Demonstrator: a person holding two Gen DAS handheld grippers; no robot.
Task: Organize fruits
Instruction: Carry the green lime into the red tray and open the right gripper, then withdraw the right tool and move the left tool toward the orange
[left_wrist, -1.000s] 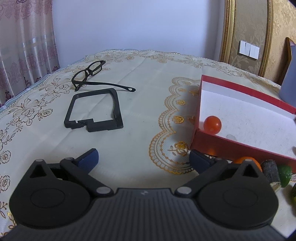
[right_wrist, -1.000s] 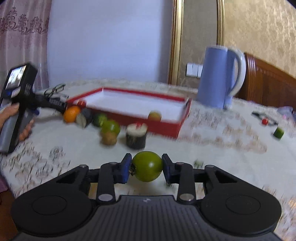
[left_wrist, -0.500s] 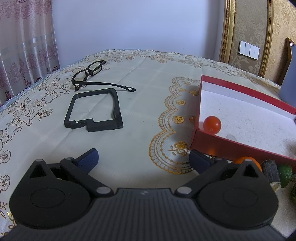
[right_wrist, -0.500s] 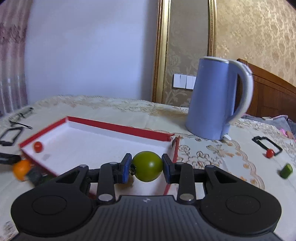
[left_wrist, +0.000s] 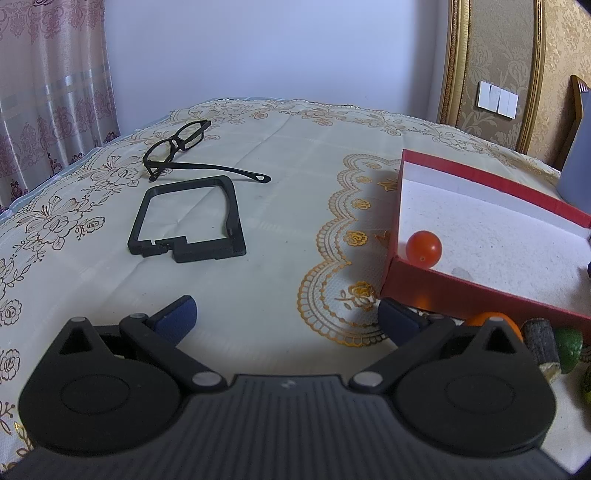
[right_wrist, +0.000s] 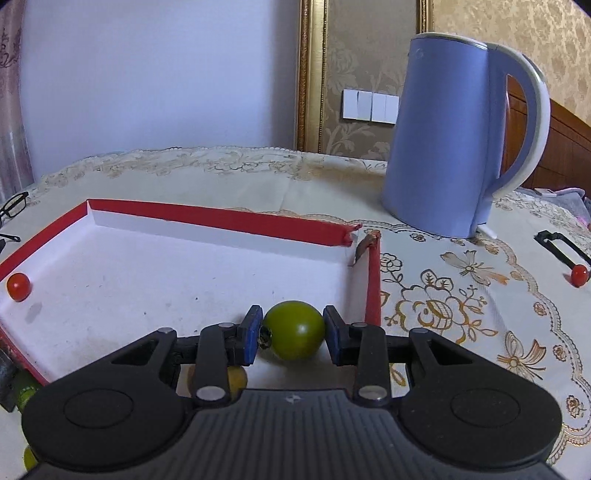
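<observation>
My right gripper (right_wrist: 293, 334) is shut on a round green fruit (right_wrist: 294, 335) and holds it over the near right corner of the red box (right_wrist: 221, 220). A small red fruit (right_wrist: 18, 286) lies in the box's left corner; it also shows in the left wrist view (left_wrist: 423, 248). A yellowish fruit (right_wrist: 236, 378) lies partly hidden under the right gripper. My left gripper (left_wrist: 286, 319) is open and empty over the tablecloth, left of the box (left_wrist: 454, 293). An orange fruit (left_wrist: 491, 318), a dark cut piece (left_wrist: 543, 341) and a green fruit (left_wrist: 570, 347) lie outside the box's near wall.
A blue kettle (right_wrist: 458, 136) stands behind the box on the right. Black glasses (left_wrist: 177, 142) and a black frame piece (left_wrist: 188, 221) lie on the cloth at the left. A small red fruit (right_wrist: 578, 276) and a black clip (right_wrist: 559, 246) lie far right.
My right gripper has carried the green fruit forward and lower, from in front of the box to over its near right corner. The left gripper has stayed still.
</observation>
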